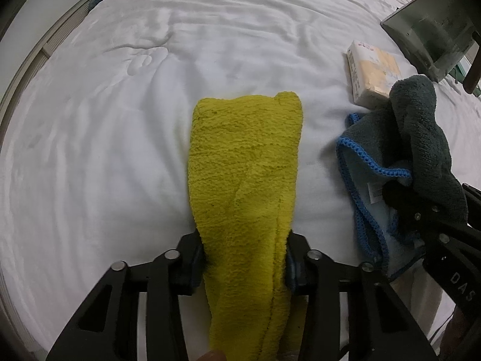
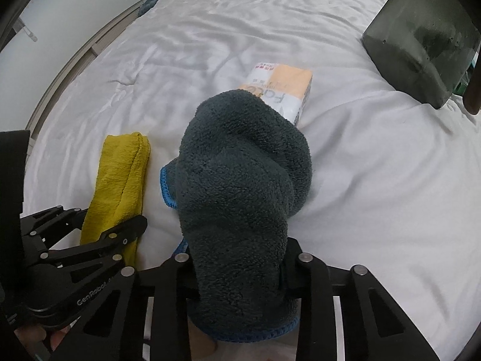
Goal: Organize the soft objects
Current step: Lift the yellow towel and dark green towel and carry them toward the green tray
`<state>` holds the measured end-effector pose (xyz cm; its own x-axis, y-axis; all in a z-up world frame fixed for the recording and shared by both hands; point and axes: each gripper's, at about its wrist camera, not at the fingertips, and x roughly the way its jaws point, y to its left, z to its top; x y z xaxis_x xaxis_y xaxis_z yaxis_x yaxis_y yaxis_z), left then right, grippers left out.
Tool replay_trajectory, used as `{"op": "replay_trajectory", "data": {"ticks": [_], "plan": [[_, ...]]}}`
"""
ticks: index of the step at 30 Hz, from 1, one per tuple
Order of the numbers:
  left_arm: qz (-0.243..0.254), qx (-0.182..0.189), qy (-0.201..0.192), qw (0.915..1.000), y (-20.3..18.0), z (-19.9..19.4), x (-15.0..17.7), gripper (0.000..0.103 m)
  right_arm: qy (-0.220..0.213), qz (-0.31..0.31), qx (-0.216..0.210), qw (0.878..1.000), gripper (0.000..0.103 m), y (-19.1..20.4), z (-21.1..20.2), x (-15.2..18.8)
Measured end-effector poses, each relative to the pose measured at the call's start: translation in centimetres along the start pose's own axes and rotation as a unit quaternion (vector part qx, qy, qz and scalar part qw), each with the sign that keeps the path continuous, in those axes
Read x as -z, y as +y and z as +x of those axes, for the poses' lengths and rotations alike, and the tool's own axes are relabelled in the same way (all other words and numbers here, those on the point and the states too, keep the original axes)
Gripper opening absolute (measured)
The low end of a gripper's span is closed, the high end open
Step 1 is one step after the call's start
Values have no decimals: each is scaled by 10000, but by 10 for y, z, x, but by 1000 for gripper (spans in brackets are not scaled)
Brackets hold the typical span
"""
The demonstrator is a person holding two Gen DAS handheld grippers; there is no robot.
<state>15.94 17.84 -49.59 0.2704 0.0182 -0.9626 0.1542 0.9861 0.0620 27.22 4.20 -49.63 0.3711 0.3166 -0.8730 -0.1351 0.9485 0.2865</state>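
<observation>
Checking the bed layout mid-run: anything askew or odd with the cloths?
Mildly. The yellow towel lies folded flat in a neat strip, clamped by the left gripper. The dark grey cloth in the right gripper is bunched in a lump, its blue-edged corner sprawled on the white bedding and leaning against the tissue pack.

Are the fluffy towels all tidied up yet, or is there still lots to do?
Not yet. Nothing looks put away. Right now the left gripper is squeezing the yellow towel, already folded into a long strip on the white bed. The right gripper is squeezing the bunched dark grey towel with blue trim. Still left: folding the grey one and setting both down neatly.
</observation>
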Motion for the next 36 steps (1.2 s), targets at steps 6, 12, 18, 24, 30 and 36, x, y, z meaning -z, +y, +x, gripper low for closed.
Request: {"op": "replay_trajectory", "data": {"ticks": [6, 12, 18, 24, 30, 36], "plan": [[-24, 6, -57, 10000, -11, -5, -2, 24, -79, -47, -109, 9999, 26, -4, -10, 1], [-118, 7, -113, 9999, -16, -14, -2, 23, -161, -139, -168, 9996, 25, -5, -21, 2], [-200, -45, -227, 9995, -16, -38, 0, 23, -288, -200, -157, 9993, 25, -12, -38, 2], [-248, -120, -375, 9989, -19, -63, -3, 23, -385, -250, -170, 9988, 25, -19, -59, 2], [-260, -213, -513, 9981, -34, -89, -6, 23, -477, -278, -195, 9983, 25, -35, -85, 0], [-285, -267, -617, 9973, -48, -117, -7, 23, -513, -384, -221, 9977, 25, -52, -111, 2]]}}
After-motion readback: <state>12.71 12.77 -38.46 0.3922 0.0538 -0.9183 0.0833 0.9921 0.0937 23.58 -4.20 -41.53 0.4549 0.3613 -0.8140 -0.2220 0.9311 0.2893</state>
